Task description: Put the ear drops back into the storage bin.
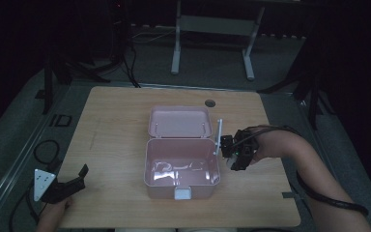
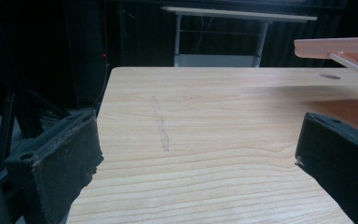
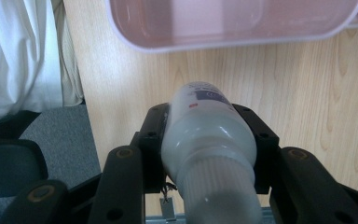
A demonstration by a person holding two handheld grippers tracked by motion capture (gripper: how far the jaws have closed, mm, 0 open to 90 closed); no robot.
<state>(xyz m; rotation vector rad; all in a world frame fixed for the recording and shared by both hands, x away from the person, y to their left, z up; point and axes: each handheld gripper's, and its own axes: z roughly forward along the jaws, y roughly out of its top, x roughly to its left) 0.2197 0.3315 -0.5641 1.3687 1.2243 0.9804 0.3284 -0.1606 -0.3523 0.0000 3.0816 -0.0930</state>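
Near the bench's front left corner, the left tongs (image 1: 75, 180) are held wide apart over bare wood, nothing between them. Toward the right edge, the right tongs (image 3: 209, 140) are clamped on a white bottle (image 3: 207, 140), probably ribbed at its cap. An open pink box (image 1: 181, 166) sits mid-bench (image 1: 116, 135). Beyond, a dark room with a table frame (image 1: 212, 29) is seen.

Left gripper (image 1: 79, 178) low at the near left corner, jaws spread wide, gripping nothing. Right gripper (image 1: 235, 152) reaches in on an outstretched forearm (image 1: 294, 145), jaws clamped on a white bottle (image 3: 209, 140).
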